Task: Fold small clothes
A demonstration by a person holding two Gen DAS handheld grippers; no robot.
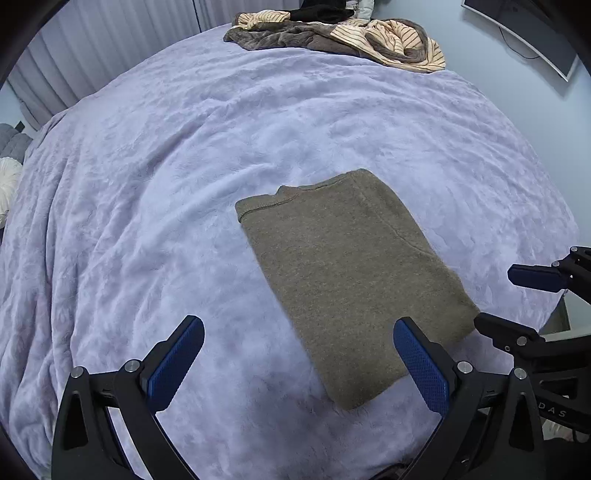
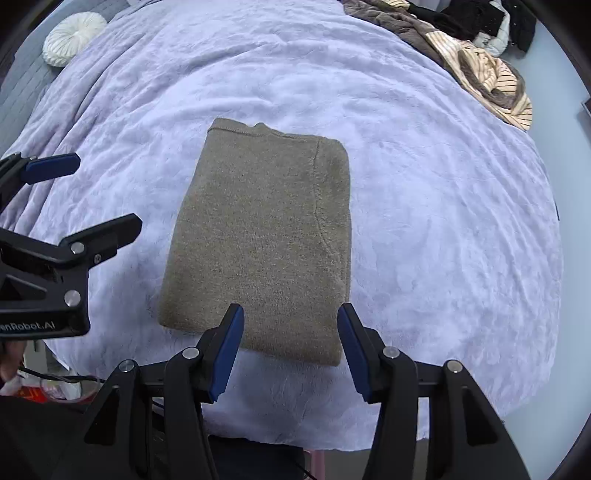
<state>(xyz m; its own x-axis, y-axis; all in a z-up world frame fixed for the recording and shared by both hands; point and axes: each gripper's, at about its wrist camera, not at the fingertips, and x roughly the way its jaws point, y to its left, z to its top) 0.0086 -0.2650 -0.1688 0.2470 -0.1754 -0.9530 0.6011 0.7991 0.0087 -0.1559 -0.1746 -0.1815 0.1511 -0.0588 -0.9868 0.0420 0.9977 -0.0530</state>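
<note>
A khaki knitted garment (image 1: 347, 273) lies folded into a flat rectangle on the lilac blanket (image 1: 184, 166), collar at the far end. It also shows in the right wrist view (image 2: 266, 236). My left gripper (image 1: 299, 332) is open and empty, hovering over the garment's near left corner. My right gripper (image 2: 291, 317) is open and empty, just above the garment's near edge. The right gripper shows at the right edge of the left wrist view (image 1: 517, 299). The left gripper shows at the left edge of the right wrist view (image 2: 103, 192).
A heap of brown, striped and black clothes (image 1: 332, 33) lies at the bed's far edge, also in the right wrist view (image 2: 480, 62). A round white cushion (image 2: 74, 37) lies at the far left. The blanket's near edge (image 2: 295, 439) hangs just below my right gripper.
</note>
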